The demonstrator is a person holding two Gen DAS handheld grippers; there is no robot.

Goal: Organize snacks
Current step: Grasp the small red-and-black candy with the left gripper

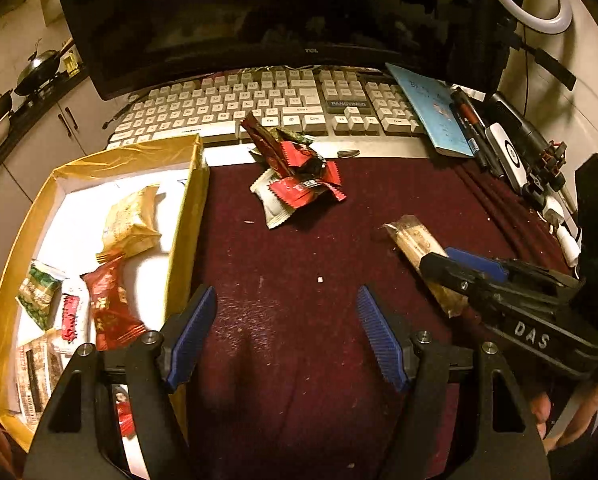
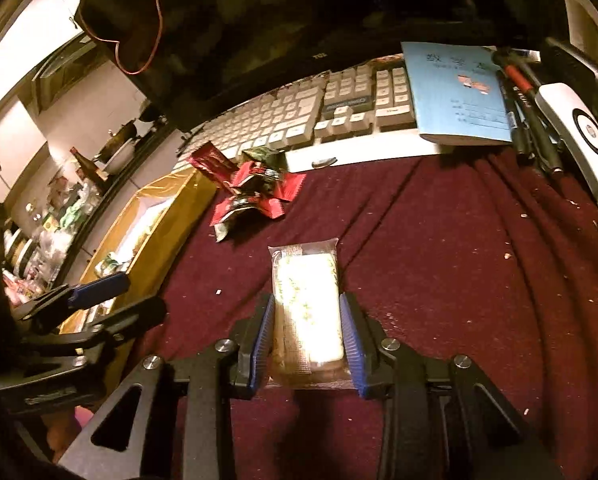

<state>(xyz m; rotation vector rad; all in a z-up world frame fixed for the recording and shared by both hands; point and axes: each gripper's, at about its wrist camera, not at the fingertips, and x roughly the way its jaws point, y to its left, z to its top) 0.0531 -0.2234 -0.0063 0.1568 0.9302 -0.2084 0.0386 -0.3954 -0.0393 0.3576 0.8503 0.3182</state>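
A gold-rimmed box (image 1: 187,216) with a white inside holds several snack packets at the left; it also shows in the right wrist view (image 2: 159,220). A pile of red and white snack packets (image 1: 295,176) lies on the maroon cloth before the keyboard, also seen from the right wrist (image 2: 255,192). My right gripper (image 2: 307,316) is shut on a clear-wrapped pale cake bar (image 2: 307,304), which also shows in the left wrist view (image 1: 419,248). My left gripper (image 1: 287,320) is open and empty over the cloth, beside the box.
A white keyboard (image 1: 259,104) and dark monitor (image 1: 239,20) stand behind the pile. A blue notebook (image 2: 455,92), pens (image 2: 527,92) and a white device (image 2: 579,132) lie at the right. The maroon cloth (image 2: 439,240) is wrinkled and has crumbs.
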